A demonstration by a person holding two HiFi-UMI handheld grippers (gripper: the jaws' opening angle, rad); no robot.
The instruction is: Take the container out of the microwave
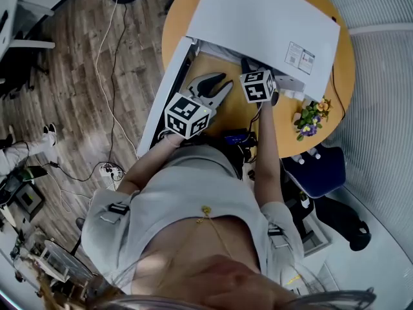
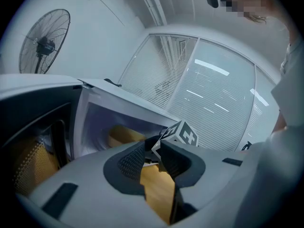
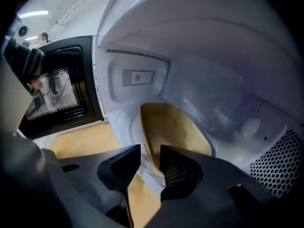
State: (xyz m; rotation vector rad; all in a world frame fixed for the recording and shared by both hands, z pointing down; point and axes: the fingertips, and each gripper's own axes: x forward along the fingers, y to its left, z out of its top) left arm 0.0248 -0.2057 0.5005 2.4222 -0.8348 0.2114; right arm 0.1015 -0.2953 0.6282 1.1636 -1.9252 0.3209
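Note:
The white microwave [image 1: 258, 18] stands on a round wooden table [image 1: 177, 11] with its door [image 1: 175, 70] swung open to the left. Inside, a tan container [image 3: 175, 127] sits on the glass turntable [image 3: 124, 122]; it also shows as a yellow shape [image 2: 122, 136] in the left gripper view. My right gripper [image 3: 149, 167] reaches into the cavity, open, its jaws either side of the container's near rim, with a gap showing beside the left pad. In the head view only its marker cube [image 1: 258, 86] shows. My left gripper [image 1: 224, 86] [image 2: 152, 163] hovers open and empty before the opening.
The dark mesh door [image 3: 57, 94] stands close on the left of the right gripper. A small flower pot [image 1: 311, 118] sits at the table's right edge, with a blue chair [image 1: 322, 170] beside it. Cables and a power strip [image 1: 110, 170] lie on the wooden floor. A fan [image 2: 42, 42] stands behind.

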